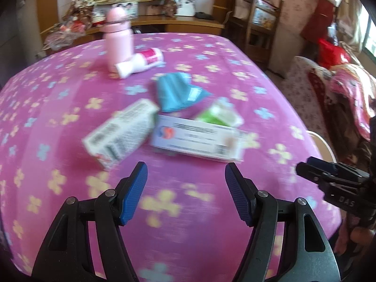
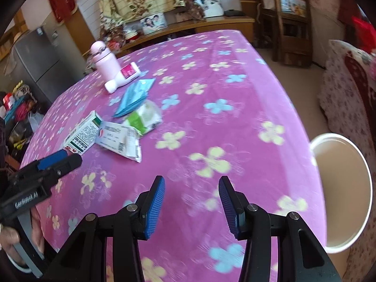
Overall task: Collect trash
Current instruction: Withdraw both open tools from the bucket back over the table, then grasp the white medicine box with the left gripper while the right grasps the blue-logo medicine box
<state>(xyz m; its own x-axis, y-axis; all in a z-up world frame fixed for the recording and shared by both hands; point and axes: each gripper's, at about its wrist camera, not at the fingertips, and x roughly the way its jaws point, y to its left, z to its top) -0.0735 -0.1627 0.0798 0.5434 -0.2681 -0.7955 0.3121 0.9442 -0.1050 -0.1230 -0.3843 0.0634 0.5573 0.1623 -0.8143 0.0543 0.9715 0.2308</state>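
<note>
Trash lies on the pink flowered tablecloth [image 1: 211,54]: a white-green carton [image 1: 122,132], a flat white packet [image 1: 197,139], a green-white wrapper [image 1: 218,117] and a blue pouch [image 1: 178,92]. They also show in the right wrist view: carton [image 2: 82,134], packet [image 2: 119,138], wrapper [image 2: 144,117], pouch [image 2: 135,96]. My left gripper [image 1: 185,174] is open and empty, just short of the carton and packet. My right gripper [image 2: 191,186] is open and empty over bare cloth. The left gripper [image 2: 63,159] shows from the side by the carton.
A pink bottle [image 1: 117,40] stands at the far side with a white-pink tube [image 1: 141,62] lying against it. A white round bin [image 2: 340,188] stands beside the table's right edge. A wooden chair [image 2: 291,18] and a covered sofa [image 2: 347,89] are beyond it.
</note>
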